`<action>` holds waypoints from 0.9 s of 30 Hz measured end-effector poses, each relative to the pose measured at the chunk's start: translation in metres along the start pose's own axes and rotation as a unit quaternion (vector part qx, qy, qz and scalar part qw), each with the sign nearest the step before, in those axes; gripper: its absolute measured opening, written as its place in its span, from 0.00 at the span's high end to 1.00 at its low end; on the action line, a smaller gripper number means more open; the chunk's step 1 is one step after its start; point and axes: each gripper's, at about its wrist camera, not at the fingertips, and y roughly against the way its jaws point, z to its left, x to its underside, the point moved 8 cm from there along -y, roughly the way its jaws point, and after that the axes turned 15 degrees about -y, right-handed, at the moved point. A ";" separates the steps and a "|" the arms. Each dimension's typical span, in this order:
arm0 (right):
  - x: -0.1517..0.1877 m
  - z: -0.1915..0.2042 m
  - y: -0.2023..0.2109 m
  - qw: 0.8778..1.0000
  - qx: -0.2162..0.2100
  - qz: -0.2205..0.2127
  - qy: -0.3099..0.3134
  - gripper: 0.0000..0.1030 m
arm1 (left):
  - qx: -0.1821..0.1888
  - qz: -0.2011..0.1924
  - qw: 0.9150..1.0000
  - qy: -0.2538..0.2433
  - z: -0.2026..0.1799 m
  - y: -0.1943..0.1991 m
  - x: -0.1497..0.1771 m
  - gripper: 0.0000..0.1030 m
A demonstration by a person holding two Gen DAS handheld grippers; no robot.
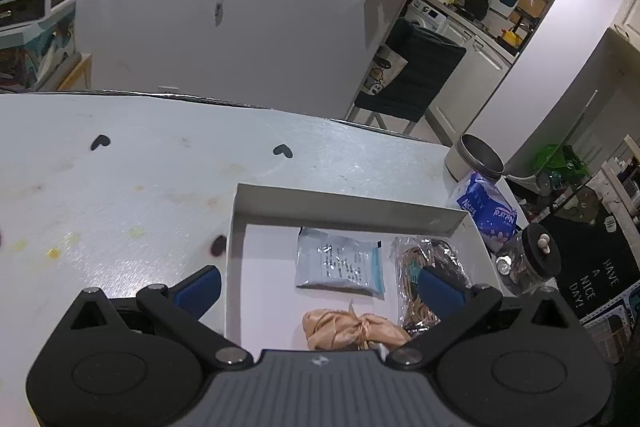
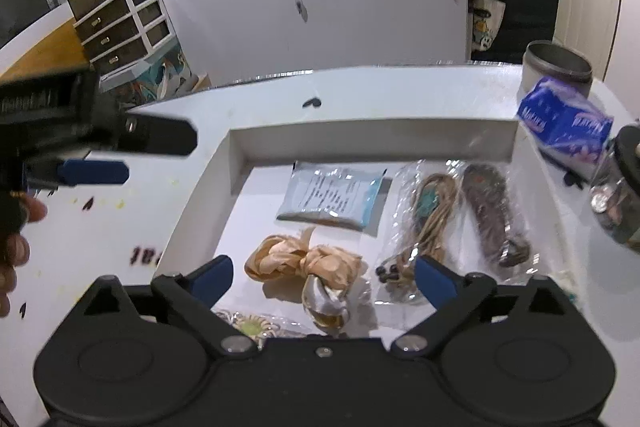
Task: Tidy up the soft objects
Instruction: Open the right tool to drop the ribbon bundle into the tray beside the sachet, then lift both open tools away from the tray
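A shallow white box sits on the table. Inside lie a pale foil packet, a peach satin scrunchie, and a clear bag of brown hair ties. A yellowish flower item lies at the box's near edge. My left gripper is open and empty over the box's near left side; it also shows in the right wrist view. My right gripper is open and empty just above the scrunchie.
A blue tissue pack, a metal tin and a glass jar with a black lid stand right of the box. The white table is stained, with black heart marks.
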 end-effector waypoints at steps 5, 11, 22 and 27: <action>-0.006 -0.005 0.022 1.000 0.002 -0.022 0.012 0.00 | -0.015 -0.010 1.000 0.002 -0.004 0.016 0.006 0.00; -0.014 -0.008 0.050 0.999 -0.004 -0.045 0.015 0.00 | -0.036 -0.024 0.999 -0.002 -0.013 0.042 0.013 0.00; -0.010 -0.004 0.104 0.996 -0.005 -0.085 0.020 0.00 | -0.078 -0.040 0.996 -0.014 -0.008 0.091 0.037 0.00; -0.001 -0.001 0.131 0.994 -0.002 -0.112 0.007 0.00 | -0.078 -0.041 0.996 -0.029 -0.003 0.110 0.054 0.00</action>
